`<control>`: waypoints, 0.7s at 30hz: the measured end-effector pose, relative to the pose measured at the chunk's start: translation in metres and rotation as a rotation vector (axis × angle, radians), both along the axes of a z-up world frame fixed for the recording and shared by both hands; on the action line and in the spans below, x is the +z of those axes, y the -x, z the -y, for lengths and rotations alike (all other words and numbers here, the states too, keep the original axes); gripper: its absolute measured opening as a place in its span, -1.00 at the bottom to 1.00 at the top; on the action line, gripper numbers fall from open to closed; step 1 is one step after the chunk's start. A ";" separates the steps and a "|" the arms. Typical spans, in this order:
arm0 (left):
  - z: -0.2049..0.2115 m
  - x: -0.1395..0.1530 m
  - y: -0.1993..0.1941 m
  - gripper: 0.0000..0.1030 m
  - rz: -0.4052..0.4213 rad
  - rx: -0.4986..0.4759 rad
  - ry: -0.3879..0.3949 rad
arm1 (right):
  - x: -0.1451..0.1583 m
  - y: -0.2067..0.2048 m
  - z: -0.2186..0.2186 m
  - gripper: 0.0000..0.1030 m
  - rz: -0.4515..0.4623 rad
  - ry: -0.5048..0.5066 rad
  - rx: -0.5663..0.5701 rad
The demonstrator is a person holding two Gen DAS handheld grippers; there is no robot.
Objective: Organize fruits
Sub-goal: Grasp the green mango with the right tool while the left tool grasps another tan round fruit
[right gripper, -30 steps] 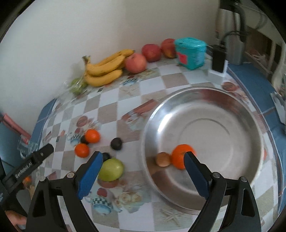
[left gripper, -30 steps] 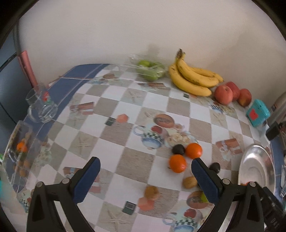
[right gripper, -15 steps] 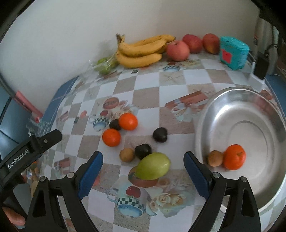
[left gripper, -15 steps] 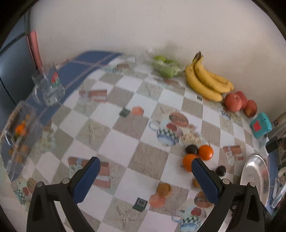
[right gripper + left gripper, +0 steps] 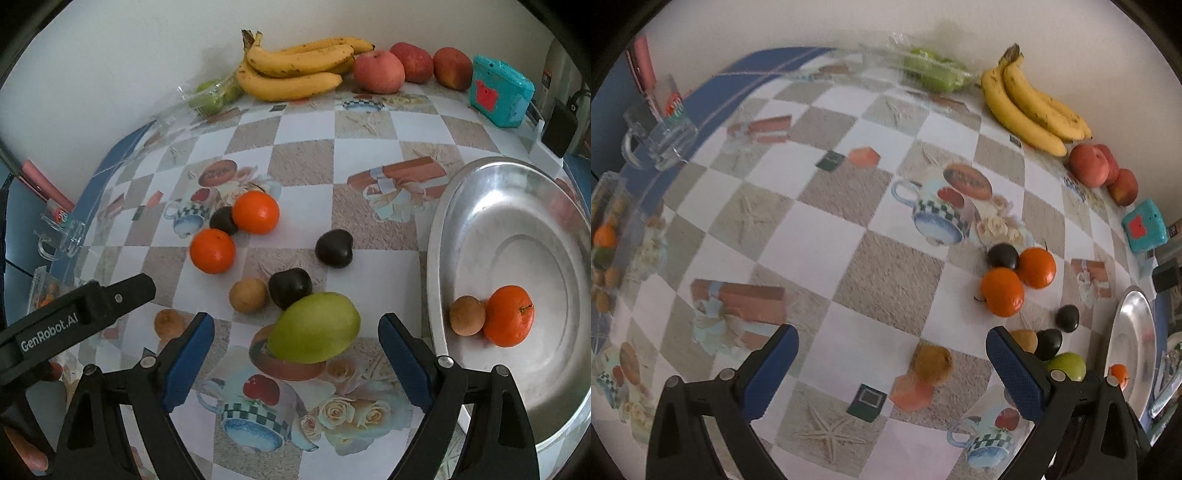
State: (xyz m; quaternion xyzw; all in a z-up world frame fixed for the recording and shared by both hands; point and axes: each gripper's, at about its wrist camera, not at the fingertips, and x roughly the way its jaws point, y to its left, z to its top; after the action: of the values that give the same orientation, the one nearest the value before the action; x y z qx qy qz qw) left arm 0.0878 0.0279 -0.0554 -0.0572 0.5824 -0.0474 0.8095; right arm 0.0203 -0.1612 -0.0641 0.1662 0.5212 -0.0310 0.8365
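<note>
My right gripper [image 5: 295,354] is open and empty, with a green mango [image 5: 314,328] lying on the table between its fingers. Beyond it lie dark plums [image 5: 290,288], a small brown fruit [image 5: 247,294] and two oranges [image 5: 212,250]. The steel bowl [image 5: 517,192] at right holds an orange [image 5: 509,315] and a brown fruit [image 5: 467,315]. My left gripper [image 5: 892,363] is open and empty above the table, with a brown fruit [image 5: 932,363] between its fingers further on. The oranges [image 5: 1001,291] and the bowl [image 5: 1134,332] show at its right.
Bananas [image 5: 291,72], red apples [image 5: 378,71] and a bag of green fruit [image 5: 212,96] line the back wall. A teal box [image 5: 500,96] and a black adapter [image 5: 559,127] stand at back right. A glass mug [image 5: 663,142] and a clear fruit box [image 5: 605,236] sit at the left.
My right gripper has swung left from over the bowl to the loose fruit, now framing the mango. My left gripper has moved in closer over the table; both stay open.
</note>
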 end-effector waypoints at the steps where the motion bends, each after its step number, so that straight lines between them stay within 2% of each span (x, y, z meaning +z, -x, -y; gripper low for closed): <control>1: 0.000 -0.001 0.000 0.94 -0.005 0.003 0.003 | -0.002 0.000 0.000 0.71 -0.006 0.002 0.000; 3: 0.001 -0.005 0.000 0.78 -0.019 0.003 0.009 | -0.005 -0.002 0.000 0.71 -0.017 0.007 0.003; 5: 0.002 -0.008 -0.001 0.72 -0.034 -0.001 0.014 | -0.008 -0.003 0.000 0.66 -0.027 0.009 0.010; 7: 0.005 -0.010 -0.001 0.69 -0.049 -0.011 0.023 | -0.011 -0.003 -0.001 0.45 -0.034 0.018 0.015; 11: 0.011 -0.013 0.000 0.50 -0.066 -0.039 0.034 | -0.014 -0.004 -0.001 0.44 -0.042 0.033 0.019; 13: 0.014 -0.014 0.000 0.30 -0.073 -0.048 0.035 | -0.013 -0.004 -0.001 0.43 -0.040 0.034 0.021; 15: 0.015 -0.016 0.000 0.24 -0.080 -0.047 0.035 | -0.013 -0.005 -0.002 0.42 -0.043 0.034 0.024; 17: 0.015 -0.018 0.000 0.13 -0.090 -0.045 0.036 | -0.014 -0.006 -0.002 0.35 -0.043 0.038 0.027; 19: 0.016 -0.018 0.001 -0.10 -0.087 -0.053 0.030 | -0.014 -0.006 -0.002 0.24 -0.041 0.040 0.027; 21: 0.018 -0.018 0.001 -0.23 -0.090 -0.062 0.041 | -0.014 -0.006 -0.001 0.21 -0.040 0.041 0.021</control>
State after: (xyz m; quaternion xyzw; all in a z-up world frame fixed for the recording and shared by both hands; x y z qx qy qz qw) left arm 0.0865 0.0102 -0.0739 -0.0577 0.6188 -0.0815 0.7792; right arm 0.0258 -0.1604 -0.0779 0.1430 0.5389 -0.0363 0.8293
